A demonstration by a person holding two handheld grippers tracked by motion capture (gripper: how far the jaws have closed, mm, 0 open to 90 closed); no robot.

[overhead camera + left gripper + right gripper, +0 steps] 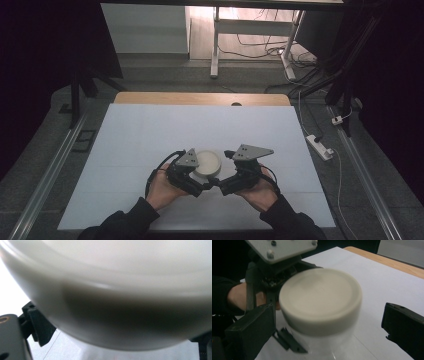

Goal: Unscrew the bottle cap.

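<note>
— White sheeting is seen over the table (pixel 150 130), with a strip of bare wood left at the far edge. What is found around the work?

— A power strip (pixel 320 147) is laid on the floor to the right of the table, and a desk frame with loose cables is seen beyond it. Nothing else is placed on the sheet near the jar (pixel 207 164).

— Where is the jar placed?

— It is stood upright on the near middle of the table, between the two grippers, its cream lid (pixel 320 296) seated on a clear body.

— How are the grippers held?

— The left gripper (pixel 196 176) is brought in from the jar's left, its hand low and its jaws set about the clear body; whether the body is pinched cannot be told. The right gripper (pixel 329 327) is angled in from the right, its jaws spread wide to either side of the jar, apart from it.
</note>
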